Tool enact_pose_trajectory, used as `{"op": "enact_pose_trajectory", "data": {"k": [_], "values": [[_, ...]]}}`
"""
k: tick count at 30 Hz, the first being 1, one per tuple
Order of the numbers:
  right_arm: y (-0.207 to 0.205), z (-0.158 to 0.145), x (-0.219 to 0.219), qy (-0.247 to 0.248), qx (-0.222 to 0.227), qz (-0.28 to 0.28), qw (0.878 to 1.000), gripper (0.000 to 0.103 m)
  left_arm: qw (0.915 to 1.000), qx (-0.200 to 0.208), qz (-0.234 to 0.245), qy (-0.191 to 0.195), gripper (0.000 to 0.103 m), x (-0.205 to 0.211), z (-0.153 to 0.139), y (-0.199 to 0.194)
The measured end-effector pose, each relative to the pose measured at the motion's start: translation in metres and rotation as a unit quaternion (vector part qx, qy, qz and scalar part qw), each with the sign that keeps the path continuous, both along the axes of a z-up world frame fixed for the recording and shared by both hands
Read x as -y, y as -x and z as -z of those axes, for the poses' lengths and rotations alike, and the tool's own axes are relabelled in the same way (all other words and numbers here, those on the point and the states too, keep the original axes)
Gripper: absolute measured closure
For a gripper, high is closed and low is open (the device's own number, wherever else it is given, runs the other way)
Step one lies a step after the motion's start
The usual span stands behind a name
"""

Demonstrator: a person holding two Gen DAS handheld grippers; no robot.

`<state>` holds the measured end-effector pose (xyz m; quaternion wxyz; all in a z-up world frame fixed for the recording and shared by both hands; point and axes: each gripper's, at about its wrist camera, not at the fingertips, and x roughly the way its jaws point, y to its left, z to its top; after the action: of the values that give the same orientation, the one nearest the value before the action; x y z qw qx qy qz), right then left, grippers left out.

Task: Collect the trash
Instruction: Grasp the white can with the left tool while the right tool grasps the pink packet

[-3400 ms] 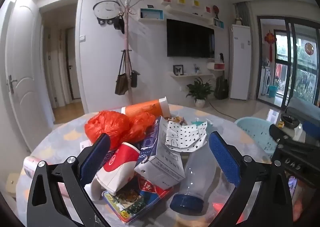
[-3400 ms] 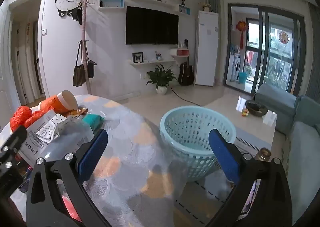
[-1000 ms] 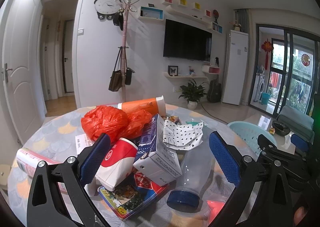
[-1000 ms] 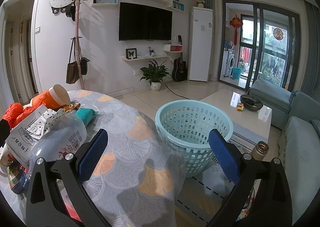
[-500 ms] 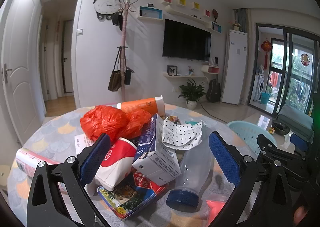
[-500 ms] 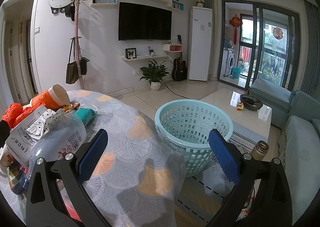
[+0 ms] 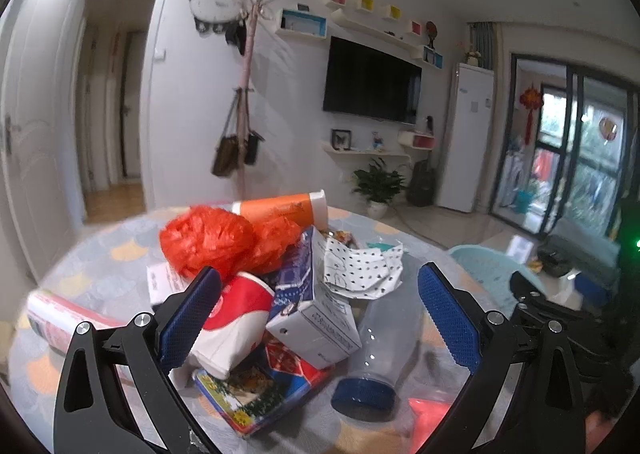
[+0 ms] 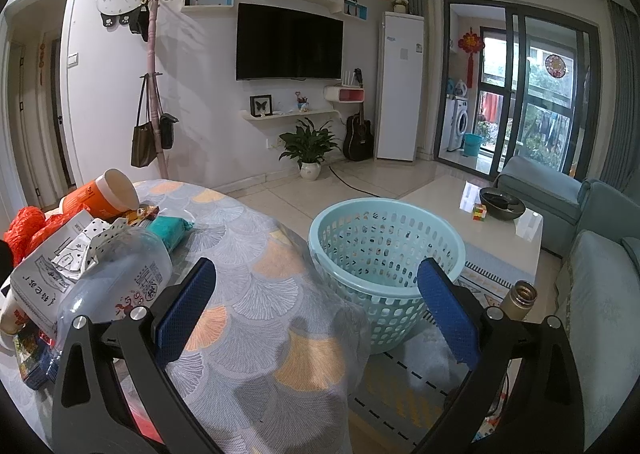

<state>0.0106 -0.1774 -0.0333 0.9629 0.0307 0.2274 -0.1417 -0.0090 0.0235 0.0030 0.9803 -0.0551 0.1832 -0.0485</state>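
We judge pickup not yet begun: both tools gape wide, left tool (image 7: 316, 310) facing the trash pile (image 7: 280, 294) mid-frame, right tool (image 8: 316, 306) toward the basket (image 8: 384, 254).

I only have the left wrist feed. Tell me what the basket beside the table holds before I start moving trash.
Observer: The right wrist view looks into the light blue basket; it appears empty, standing on the floor by the table's edge.
Operator: Report the right gripper.
Observer: The right gripper is open, holding nothing, above the tablecloth and aimed toward the basket.
Operator: Name anything near the basket on the floor.
Observer: A metal flask stands on the rug, to the right of the basket.
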Motion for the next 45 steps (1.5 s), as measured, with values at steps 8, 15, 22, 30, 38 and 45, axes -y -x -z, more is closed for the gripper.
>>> {"op": "enact_pose_trajectory", "data": {"k": [8, 15, 22, 30, 38, 45], "values": [[0.014, -0.014, -0.003, -0.014, -0.020, -0.106, 0.994, 0.020, 0.9970, -0.067, 0.004, 0.037, 0.008, -0.059, -0.027, -0.010], [0.036, -0.016, -0.021, -0.052, -0.057, -0.194, 0.978, 0.041, 0.9885, -0.144, -0.034, 0.029, 0.017, -0.105, -0.016, -0.023], [0.047, -0.002, -0.056, -0.072, -0.103, -0.235, 0.964, 0.039, 0.9693, -0.193, -0.122, 0.091, 0.017, -0.175, 0.007, 0.002], [0.047, 0.016, -0.073, -0.091, -0.145, -0.244, 0.955, 0.028, 0.9413, -0.246, -0.138, 0.186, 0.017, -0.197, 0.039, -0.013], [0.046, 0.022, -0.065, -0.105, -0.159, -0.241, 0.952, 0.027, 0.9234, -0.256, -0.187, 0.217, 0.017, -0.201, 0.052, -0.055], [0.041, 0.031, -0.067, -0.129, -0.187, -0.246, 0.942, 0.027, 0.9324, -0.274, -0.205, 0.115, 0.033, -0.179, 0.049, -0.081]]}}
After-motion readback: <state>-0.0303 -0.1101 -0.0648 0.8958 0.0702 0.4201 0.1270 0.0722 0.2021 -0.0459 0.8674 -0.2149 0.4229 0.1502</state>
